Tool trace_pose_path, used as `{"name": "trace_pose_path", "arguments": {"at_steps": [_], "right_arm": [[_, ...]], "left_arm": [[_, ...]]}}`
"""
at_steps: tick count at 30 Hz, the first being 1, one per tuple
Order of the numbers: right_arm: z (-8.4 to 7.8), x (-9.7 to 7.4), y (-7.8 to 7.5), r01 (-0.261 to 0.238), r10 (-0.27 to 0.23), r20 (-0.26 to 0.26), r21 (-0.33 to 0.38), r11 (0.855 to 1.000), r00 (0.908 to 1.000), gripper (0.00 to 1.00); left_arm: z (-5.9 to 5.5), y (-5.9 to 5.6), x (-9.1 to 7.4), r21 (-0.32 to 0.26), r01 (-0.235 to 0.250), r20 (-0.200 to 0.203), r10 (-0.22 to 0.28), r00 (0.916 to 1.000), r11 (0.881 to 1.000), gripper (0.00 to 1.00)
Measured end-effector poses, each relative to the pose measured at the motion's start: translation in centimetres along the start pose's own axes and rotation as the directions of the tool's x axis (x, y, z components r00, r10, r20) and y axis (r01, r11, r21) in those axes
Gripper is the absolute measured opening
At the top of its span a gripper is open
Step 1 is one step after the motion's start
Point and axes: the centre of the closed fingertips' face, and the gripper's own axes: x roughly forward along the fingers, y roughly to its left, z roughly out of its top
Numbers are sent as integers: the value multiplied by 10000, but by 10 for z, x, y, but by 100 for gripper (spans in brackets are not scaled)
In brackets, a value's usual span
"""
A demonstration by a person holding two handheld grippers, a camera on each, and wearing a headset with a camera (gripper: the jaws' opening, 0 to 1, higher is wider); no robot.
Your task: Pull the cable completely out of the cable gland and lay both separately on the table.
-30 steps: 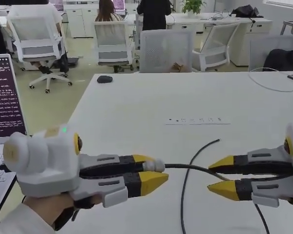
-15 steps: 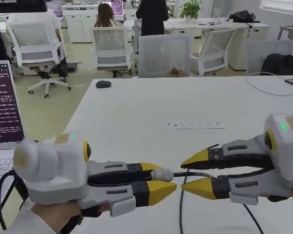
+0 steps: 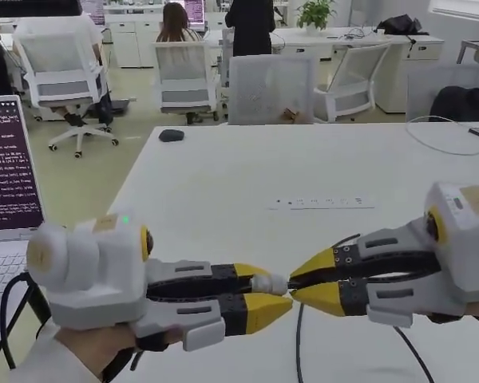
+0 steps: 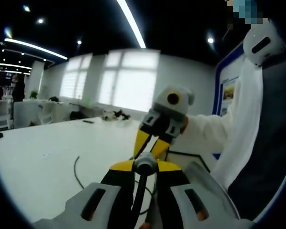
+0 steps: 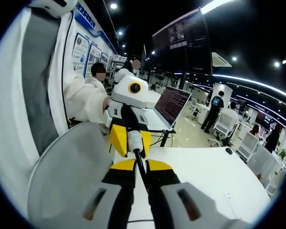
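- the white cable gland (image 3: 268,282) is held over the near part of the white table (image 3: 223,175), clamped between the yellow tips of the left gripper (image 3: 273,289); the black cable (image 3: 297,343) comes out of its free end.
- the left gripper's jaws are closed down onto the gland; in the left gripper view the gland (image 4: 146,162) sits right at the tips, and a dark strand runs back between the jaws.
- the right gripper (image 3: 294,285) meets it tip to tip, just beside the gland, with its jaws pinched together on the cable; in the right gripper view the cable (image 5: 142,169) runs up the narrow gap between the tips to the gland (image 5: 135,141).
- past the right gripper the cable falls away in slack strands towards the near edge of the table.
- further out, an open laptop (image 3: 8,167) stands at the left, a dark mouse (image 3: 171,135) lies near the far side of the table, and office chairs (image 3: 271,84) stand beyond it.
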Motion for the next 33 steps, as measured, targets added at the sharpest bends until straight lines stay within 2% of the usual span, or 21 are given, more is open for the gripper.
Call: {"name": "trace_pose_path", "arguments": {"at_steps": [5,12,21,33], "right_arm": [[-3,-1,-2,44,-43,-57,98,9999,10000,6],[-15,-8,-6,213,-205,-205,411,9989,9996,6],[-33,-21,-15,653,-622,-389,871,9941,9973,6],[-49,-31,-13,1034,-966,-552,1391,9849,9938,7]], "left_arm": [[-1,2,-2,-37,-35,5,35,10000,10000,17],[-4,5,-9,-108,-140,-46,139,9999,9998,17],[-4,11,-21,-173,-388,-25,388,9992,9991,17],[-7,14,-28,-215,-533,-92,531,9985,9983,17]]}}
